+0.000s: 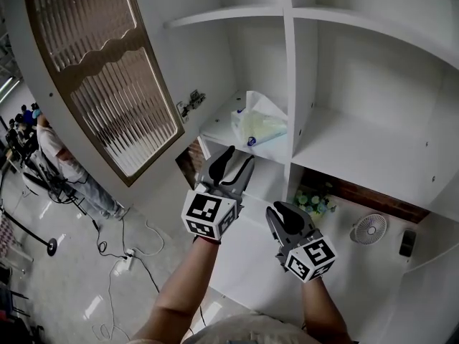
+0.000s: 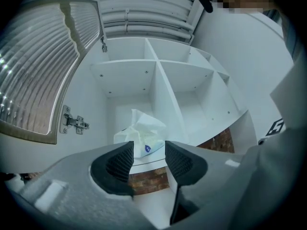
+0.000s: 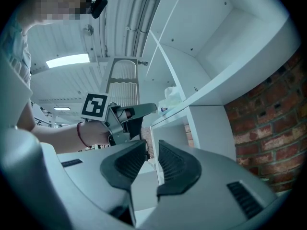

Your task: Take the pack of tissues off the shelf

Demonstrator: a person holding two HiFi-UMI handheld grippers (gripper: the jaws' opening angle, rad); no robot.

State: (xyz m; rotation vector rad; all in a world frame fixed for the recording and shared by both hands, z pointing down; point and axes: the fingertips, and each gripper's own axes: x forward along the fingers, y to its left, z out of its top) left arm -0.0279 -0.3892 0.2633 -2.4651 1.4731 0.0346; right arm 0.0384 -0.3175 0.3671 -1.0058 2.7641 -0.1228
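Note:
The pack of tissues (image 1: pixel 259 124), a soft clear-white packet with a blue mark, lies on the lower left shelf (image 1: pixel 215 129) of the white cabinet. In the left gripper view the pack (image 2: pixel 144 135) stands just beyond the jaws. My left gripper (image 1: pixel 237 163) hovers in front of and slightly below that shelf's edge, open, with nothing between its fingers (image 2: pixel 149 150). My right gripper (image 1: pixel 285 212) is held lower and to the right, under the shelf, its jaws a narrow gap apart and empty (image 3: pixel 152 150). The right gripper view shows the left gripper (image 3: pixel 146 110) beside the shelf edge.
The cabinet door (image 1: pixel 107 77) with ribbed glass stands open at left, its hinge (image 1: pixel 190 104) on the side wall. A vertical divider (image 1: pixel 290 84) borders the pack's compartment. Below are a brick wall, a small plant (image 1: pixel 314 201), a fan (image 1: pixel 368 228), floor cables (image 1: pixel 122 253) and people (image 1: pixel 50 149).

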